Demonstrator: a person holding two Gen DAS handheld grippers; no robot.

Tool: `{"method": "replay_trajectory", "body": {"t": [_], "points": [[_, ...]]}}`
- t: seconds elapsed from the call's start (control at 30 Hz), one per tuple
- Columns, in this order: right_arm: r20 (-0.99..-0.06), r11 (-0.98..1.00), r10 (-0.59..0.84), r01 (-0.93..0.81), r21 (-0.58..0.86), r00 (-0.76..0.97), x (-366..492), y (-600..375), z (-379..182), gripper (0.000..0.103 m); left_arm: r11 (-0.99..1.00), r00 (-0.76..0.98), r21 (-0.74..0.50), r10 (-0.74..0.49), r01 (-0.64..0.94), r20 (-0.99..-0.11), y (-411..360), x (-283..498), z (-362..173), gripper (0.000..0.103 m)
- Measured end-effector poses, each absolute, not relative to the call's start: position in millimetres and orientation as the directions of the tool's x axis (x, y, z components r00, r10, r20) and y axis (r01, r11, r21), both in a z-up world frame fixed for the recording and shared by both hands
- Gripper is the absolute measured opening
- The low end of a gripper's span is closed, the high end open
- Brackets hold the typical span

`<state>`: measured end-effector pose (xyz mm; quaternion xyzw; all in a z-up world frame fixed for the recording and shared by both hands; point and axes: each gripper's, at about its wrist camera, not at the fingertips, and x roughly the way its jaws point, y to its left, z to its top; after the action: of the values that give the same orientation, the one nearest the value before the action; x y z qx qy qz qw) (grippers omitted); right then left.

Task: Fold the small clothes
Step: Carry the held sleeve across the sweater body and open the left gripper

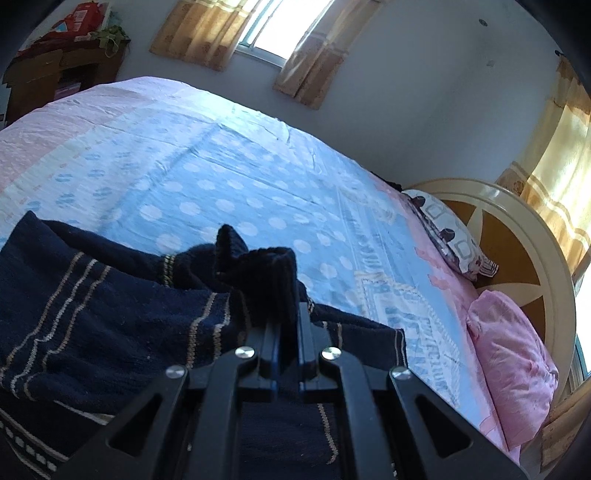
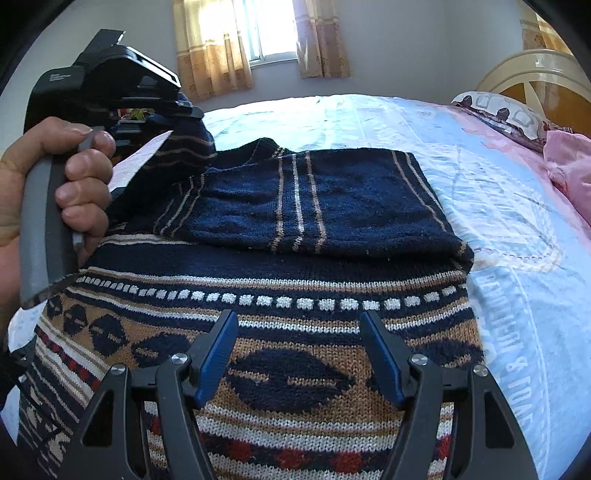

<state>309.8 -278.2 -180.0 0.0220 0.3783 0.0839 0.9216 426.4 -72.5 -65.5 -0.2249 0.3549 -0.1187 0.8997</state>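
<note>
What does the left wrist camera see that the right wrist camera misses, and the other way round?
Only the left wrist view shows the left tongs shut on a dark navy knitted sleeve cuff, and a brown wooden cabinet in the far corner.

Only the right wrist view shows the open right tongs over the sweater's tan, red and white patterned body, and the person's left hand on its grey handle.

Both share the navy striped sweater, the blue dotted bedsheet, the curtained window and the pink pillow.

bed sheet (image 1: 229, 166) | pillows: patterned (image 1: 448, 236), pink (image 1: 513, 354) | headboard (image 1: 517, 236) | curtains (image 2: 214, 62)
</note>
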Motion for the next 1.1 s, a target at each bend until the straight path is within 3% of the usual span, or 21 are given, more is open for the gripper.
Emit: {"method": "replay_trajectory", "body": {"t": [0.43, 0.6, 0.7, 0.77, 0.83, 0.97, 1.1], "points": [[-0.699, 0.984, 0.175, -0.133, 0.115, 0.694, 312, -279, -183, 0.069, 0.914, 0.694, -0.401, -0.329, 0.063, -0.640, -103, 434, -91, 0.008], [-0.702, 0.984, 0.179, -0.133, 0.119, 0.690, 313, -279, -183, 0.069, 0.934, 0.683, -0.333, -0.328, 0.129, -0.653, -117, 423, -91, 0.016], [-0.700, 0.982, 0.187, -0.133, 0.132, 0.689, 314, -281, -183, 0.069, 0.937, 0.685, -0.303, -0.335, 0.173, -0.646, -111, 410, -84, 0.033], [-0.701, 0.981, 0.195, -0.131, 0.145, 0.686, 314, -283, -183, 0.069, 0.949, 0.711, -0.264, -0.305, 0.173, -0.633, -97, 396, -80, 0.065], [-0.703, 0.980, 0.199, -0.129, 0.153, 0.683, 315, -284, -183, 0.069, 0.963, 0.746, -0.223, -0.261, 0.154, -0.613, -72, 377, -78, 0.076], [-0.705, 0.980, 0.197, -0.131, 0.147, 0.681, 315, -283, -183, 0.069, 0.977, 0.754, -0.187, -0.196, 0.099, -0.627, -22, 357, -84, 0.080], [-0.677, 0.975, 0.214, -0.112, 0.191, 0.705, 313, -293, -173, 0.069, 0.985, 0.734, 0.119, 0.173, -0.126, -0.657, 38, 350, -101, 0.080]]}}
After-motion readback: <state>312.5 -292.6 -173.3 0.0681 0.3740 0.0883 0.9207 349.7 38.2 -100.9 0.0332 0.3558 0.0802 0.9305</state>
